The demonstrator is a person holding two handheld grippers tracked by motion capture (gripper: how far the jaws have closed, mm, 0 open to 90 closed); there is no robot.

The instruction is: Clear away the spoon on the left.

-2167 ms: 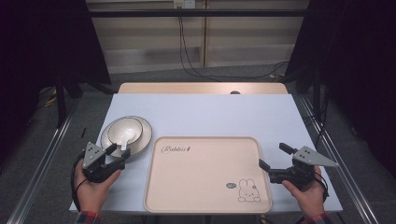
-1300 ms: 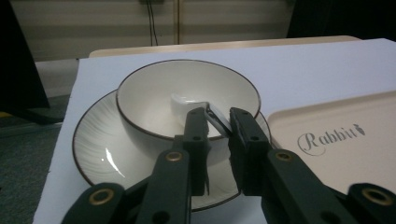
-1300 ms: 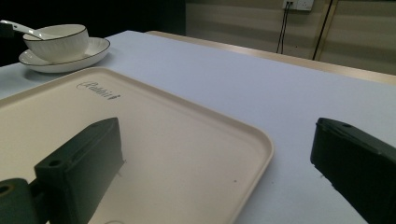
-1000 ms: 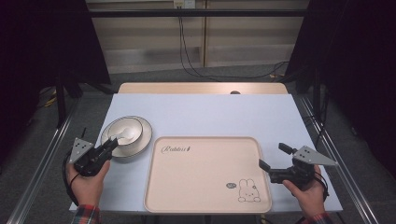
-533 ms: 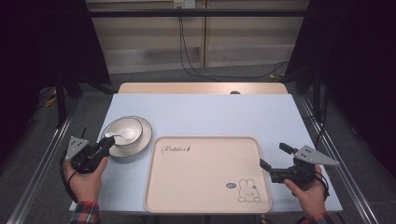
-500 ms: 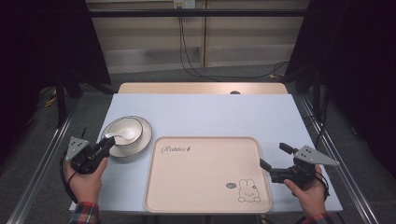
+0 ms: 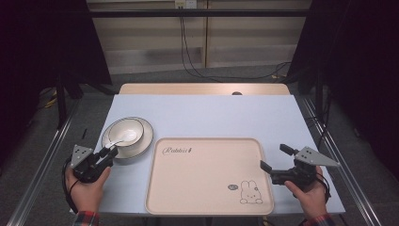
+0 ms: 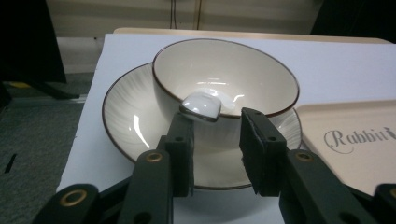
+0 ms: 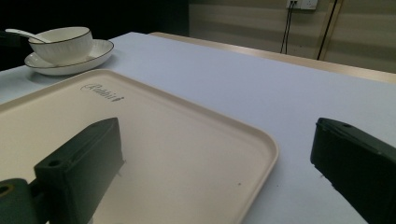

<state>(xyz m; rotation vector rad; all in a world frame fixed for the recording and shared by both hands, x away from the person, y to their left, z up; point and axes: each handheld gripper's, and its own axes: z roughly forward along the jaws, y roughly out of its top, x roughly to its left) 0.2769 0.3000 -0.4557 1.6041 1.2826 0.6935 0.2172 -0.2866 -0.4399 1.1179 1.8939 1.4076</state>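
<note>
Table (image 7: 211, 113): pale blue top, with a wooden strip seen along its far edge.
Plate (image 7: 145, 137): cream with a dark rim, placed on the table's left part, just left of the tray's far left corner.
Bowl (image 8: 224, 70): cream with a dark rim, set upright on the plate.
Spoon (image 8: 201, 105): white ceramic; its bowl end is laid inside the bowl, its handle end is propped on the near rim and juts toward the left gripper.
Left gripper (image 7: 111, 153): held at the plate's near left edge; its jaws have just been opening and are parted, with the spoon handle end seen just above the left jaw; nothing is clamped.
Tray (image 7: 207, 197): cream, rounded corners, "Rabbit" lettering and a rabbit drawing printed on it; laid at the table's near centre.
Right gripper (image 7: 273, 164): held at the tray's right edge, jaws spread wide, nothing gripped.
</note>
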